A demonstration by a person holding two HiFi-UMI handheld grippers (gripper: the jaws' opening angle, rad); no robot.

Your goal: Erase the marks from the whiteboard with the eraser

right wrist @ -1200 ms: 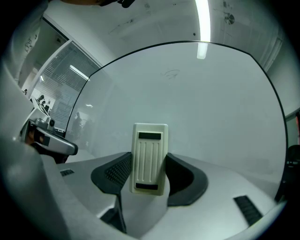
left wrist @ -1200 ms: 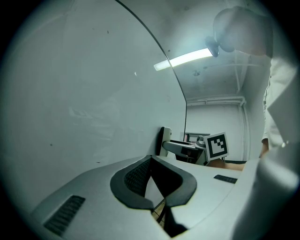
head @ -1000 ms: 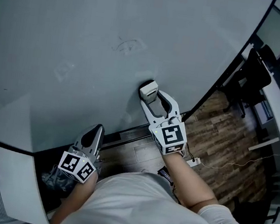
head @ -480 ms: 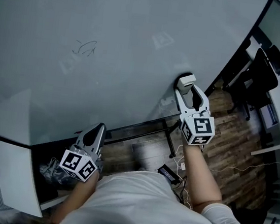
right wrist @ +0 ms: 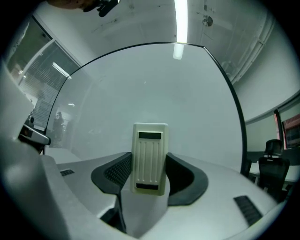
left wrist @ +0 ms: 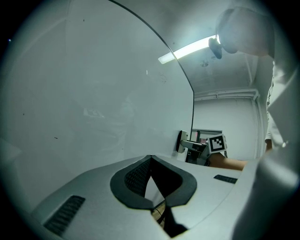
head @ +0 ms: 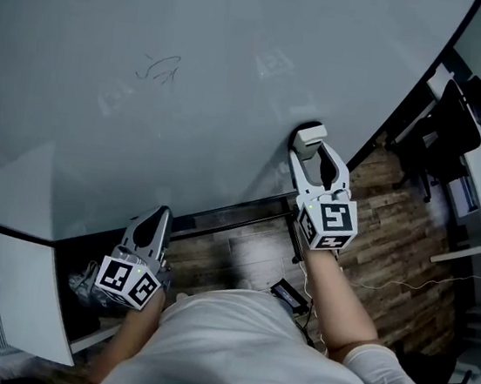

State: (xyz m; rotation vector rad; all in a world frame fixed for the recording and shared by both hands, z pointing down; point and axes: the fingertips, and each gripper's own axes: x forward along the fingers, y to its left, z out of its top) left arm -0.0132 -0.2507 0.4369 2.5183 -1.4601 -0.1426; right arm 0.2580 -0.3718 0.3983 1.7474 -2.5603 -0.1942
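One mark (head: pixel 158 69) sits upper-left on the whiteboard (head: pixel 90 0). My right fingers (right wrist: pixel 112 176) clamp the eraser (head: pixel 309 138) at its lower right; this step calls for flat pressure and a sweep toward the mark. Left fingers (left wrist: pixel 131 183) are closed, empty.

Whiteboard (head: pixel 264 14) with faint scribble (head: pixel 159 69)
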